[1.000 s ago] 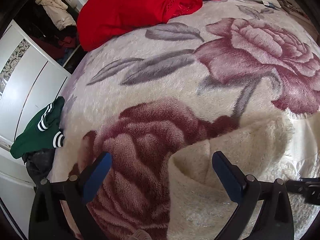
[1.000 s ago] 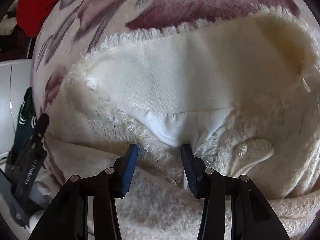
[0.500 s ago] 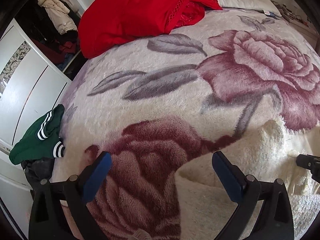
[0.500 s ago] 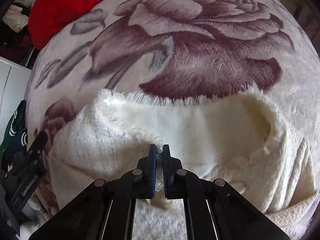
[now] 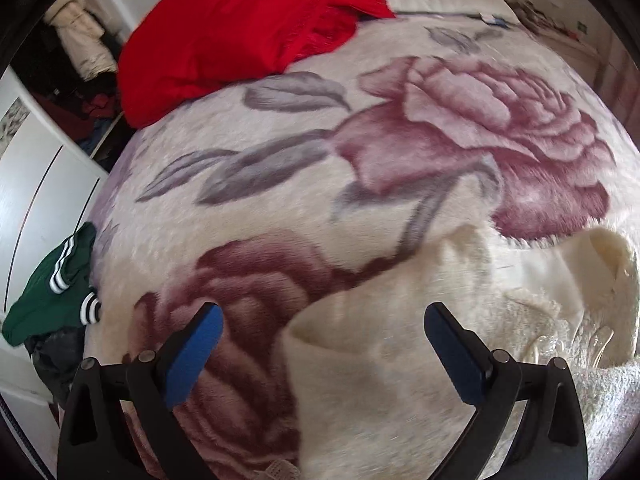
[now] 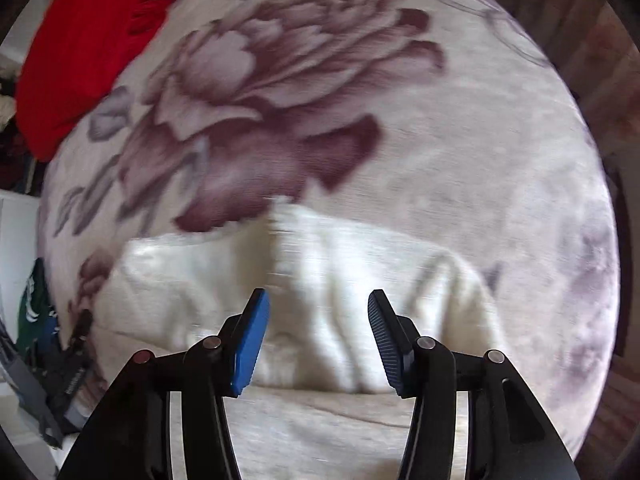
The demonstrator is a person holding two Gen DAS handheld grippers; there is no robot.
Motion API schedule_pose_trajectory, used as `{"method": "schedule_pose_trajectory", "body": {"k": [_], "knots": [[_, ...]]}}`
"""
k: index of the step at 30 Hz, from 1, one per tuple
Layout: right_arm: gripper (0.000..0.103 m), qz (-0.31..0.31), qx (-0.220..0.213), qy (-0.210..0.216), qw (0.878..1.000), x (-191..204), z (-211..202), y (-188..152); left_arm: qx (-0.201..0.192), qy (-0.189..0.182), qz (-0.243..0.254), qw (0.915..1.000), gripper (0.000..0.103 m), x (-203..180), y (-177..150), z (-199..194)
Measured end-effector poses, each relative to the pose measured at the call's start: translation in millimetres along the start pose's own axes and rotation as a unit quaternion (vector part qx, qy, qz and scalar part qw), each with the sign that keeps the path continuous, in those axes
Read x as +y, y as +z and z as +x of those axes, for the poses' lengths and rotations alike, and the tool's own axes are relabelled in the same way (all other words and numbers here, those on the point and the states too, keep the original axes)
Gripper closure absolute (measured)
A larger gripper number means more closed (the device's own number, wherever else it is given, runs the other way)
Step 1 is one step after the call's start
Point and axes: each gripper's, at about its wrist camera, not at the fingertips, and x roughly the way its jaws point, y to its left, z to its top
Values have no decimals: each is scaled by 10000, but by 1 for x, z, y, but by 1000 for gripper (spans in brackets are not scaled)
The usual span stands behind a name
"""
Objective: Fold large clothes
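Right hand-held gripper [image 6: 316, 336] has let go: half a second back its jaws were pinched tight on the cream fleece edge, now they're opening, nothing between the pads, and the view has pulled up and away from the cloth. Frame is motion-blurred, so fine detail is soft.

Left hand-held gripper [image 5: 320, 352] is spread wide and empty, hovering over the near-left part of the garment; it has barely shifted, though more of the garment now shows in its view.

Cream fleece garment [image 6: 304, 280] lies on the bed at 6 o'clock in the right view, a flap now laid over the body with its fuzzy edge standing at 12 o'clock of the jaws. In the left view it fills 4 to 6 o'clock, with a rounded fold edge at 3 o'clock.

Floral blanket [image 5: 280, 208] covers the bed under it. Red cloth [image 5: 240, 28] is heaped at 11 o'clock, well apart. Green striped garment [image 5: 52, 292] sits off the bed edge at 9 o'clock.

Read: one fold placed and released. Garment looks only partly folded, still lumpy. Next likely needs a fresh grab on a free edge for another fold; thick pile may spring back.
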Motion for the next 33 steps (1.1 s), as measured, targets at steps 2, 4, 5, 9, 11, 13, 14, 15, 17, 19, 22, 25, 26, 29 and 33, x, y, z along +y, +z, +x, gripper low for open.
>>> {"method": "schedule_pose_trajectory", "body": {"k": [2, 4, 5, 9, 11, 13, 14, 15, 17, 19, 22, 25, 26, 29, 33], "knots": [[49, 77, 187, 117, 9997, -13, 10, -1, 33, 56, 151, 9999, 0, -11, 2, 6], [49, -6, 509, 178, 9985, -15, 31, -2, 26, 93, 290, 9995, 0, -23, 3, 12], [51, -108, 624, 237, 9977, -14, 42, -2, 35, 160, 365, 9992, 0, -29, 3, 16], [94, -392, 308, -299, 9983, 0, 65, 4, 62, 317, 527, 9981, 0, -37, 1, 25], [94, -345, 83, -268, 9990, 1, 63, 11, 86, 341, 551, 9979, 0, -38, -1, 25], [91, -397, 156, 45, 9991, -5, 61, 12, 69, 249, 476, 9985, 0, -36, -4, 16], [84, -396, 307, 293, 9983, -13, 56, 11, 41, 167, 443, 9989, 0, -35, -5, 10], [79, -355, 370, 483, 9975, -25, 45, 8, -12, 86, 399, 9992, 0, -34, -7, 0], [62, -12, 2, 500, 9987, -64, 7, -6, -94, -65, 338, 9994, 0, -37, -10, -15], [56, 379, -138, 284, 9988, -102, -15, -24, -134, -185, 310, 9993, 0, -45, -10, -27], [55, 699, 366, 242, 9966, -139, -4, -42, -202, -308, 309, 9988, 0, -62, -9, -39], [53, 893, 561, 196, 9942, -163, 19, -47, -147, -377, 379, 9985, 0, -82, -11, -40], [53, 1046, 609, 331, 9921, -168, 23, -48, -134, -372, 419, 9983, 0, -88, -12, -40], [96, 1708, 819, 1455, 9711, -178, 45, -52, -165, -337, 561, 9977, 0, -102, -17, -41], [95, 1709, 470, 778, 9811, -187, 46, -46, -160, -218, 596, 9979, 0, -104, -24, -42]]}}
